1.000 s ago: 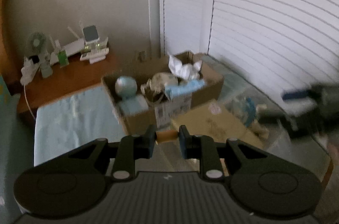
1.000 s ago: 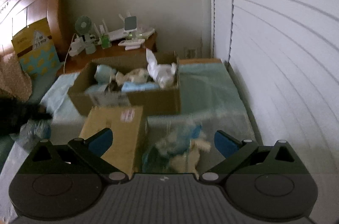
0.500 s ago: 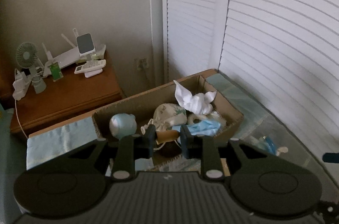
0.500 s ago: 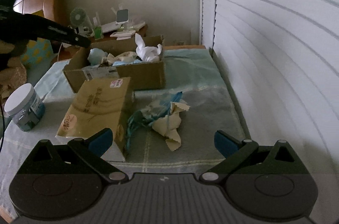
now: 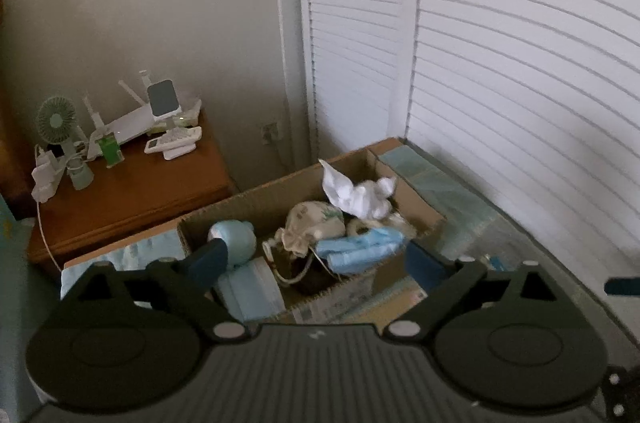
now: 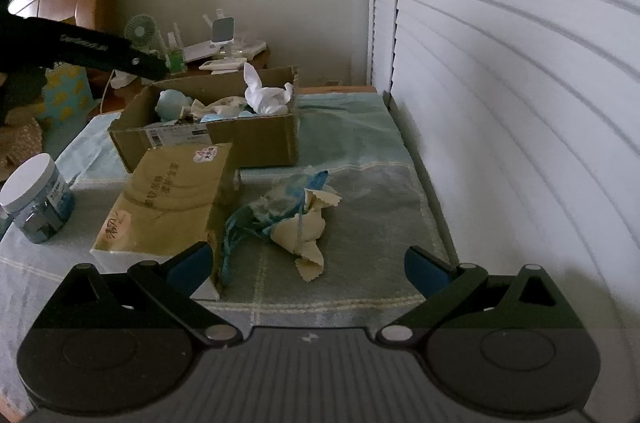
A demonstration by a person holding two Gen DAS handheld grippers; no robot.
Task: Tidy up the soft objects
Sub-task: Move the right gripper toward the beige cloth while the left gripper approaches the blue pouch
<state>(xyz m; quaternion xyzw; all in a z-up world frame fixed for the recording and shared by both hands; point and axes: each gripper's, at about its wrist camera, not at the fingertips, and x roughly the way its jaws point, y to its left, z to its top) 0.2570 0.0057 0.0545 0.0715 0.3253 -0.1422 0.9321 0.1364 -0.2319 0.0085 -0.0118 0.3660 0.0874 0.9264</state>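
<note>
The left tool (image 5: pixel 316 263) hung over the cardboard box (image 5: pixel 424 211), and its jaws had just been opening; they stood wide apart with nothing between them. Whatever it last carried I could not pick out among the things below it. Inside the box lay a white crumpled cloth (image 5: pixel 356 193), a pale printed pouch (image 5: pixel 312 227), a blue folded cloth (image 5: pixel 360 251) and a round blue plush (image 5: pixel 234 239) (all soft stuff, loosely heaped).

The right tool (image 6: pixel 308 263) pointed down at the desk (image 6: pixel 360 275), its jaws also spread, gripping nothing. Just ahead of it, on the green cloth cover, lay the one soft bundle still outside: a cream and blue rag (image 6: pixel 288 219), crumpled beside the flat kraft packet (image 6: pixel 168 199). A white-lidded jar (image 6: pixel 34 195) stood well off to the left.

To my eye the step in hand was fetching that rag. Doing it well would mean coming down over its thickest bunch, not the loose cream corner, so the cloth lifted in one piece. The blue strands lay against the packet's edge, so a straight upward lift looked safer than a drag. The left tool should clear the box first.
</note>
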